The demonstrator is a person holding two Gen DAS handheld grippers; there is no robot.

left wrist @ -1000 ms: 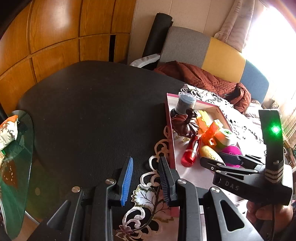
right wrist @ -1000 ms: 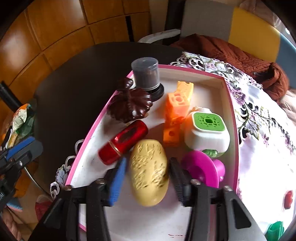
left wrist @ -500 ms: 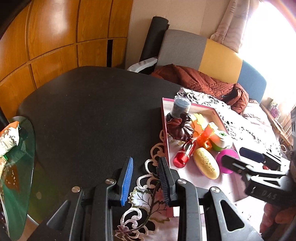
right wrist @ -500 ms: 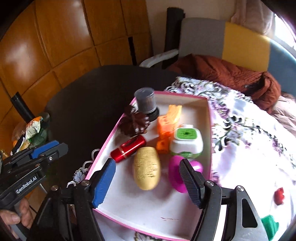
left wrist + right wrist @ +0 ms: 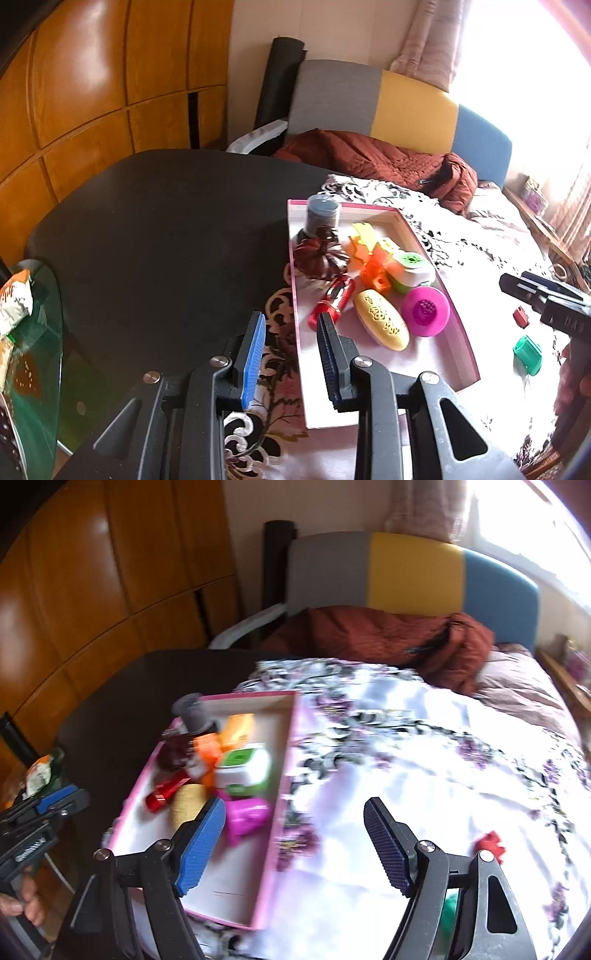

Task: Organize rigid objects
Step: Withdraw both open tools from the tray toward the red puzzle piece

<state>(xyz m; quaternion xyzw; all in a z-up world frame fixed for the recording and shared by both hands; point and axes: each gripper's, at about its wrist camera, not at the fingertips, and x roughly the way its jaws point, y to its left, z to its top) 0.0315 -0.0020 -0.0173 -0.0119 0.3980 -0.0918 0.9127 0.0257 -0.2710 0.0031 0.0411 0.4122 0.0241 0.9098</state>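
Observation:
A pink tray (image 5: 458,332) on the floral cloth holds a yellow oval piece (image 5: 382,323), a magenta round piece (image 5: 424,312), a red cylinder (image 5: 334,299), a brown pumpkin shape (image 5: 317,254) and a grey jar (image 5: 323,218). My left gripper (image 5: 291,354) hovers over the tray's near left rim, narrowly open and empty. My right gripper (image 5: 295,812) hangs over the tray's right rim (image 5: 284,775), its jaws opening with nothing between them. A small red piece (image 5: 489,843) and a green piece (image 5: 528,350) lie loose on the cloth to the right.
The black table (image 5: 147,240) stretches to the left of the tray. A glass side table with a snack bag (image 5: 14,302) stands at the far left. A sofa with a rust blanket (image 5: 369,158) sits behind. The floral cloth (image 5: 443,775) covers the right side.
The right gripper's jaws have widened, and it has drawn back, up and to the right, away from the yellow oval piece that lies in the tray. The left gripper has risen a little.

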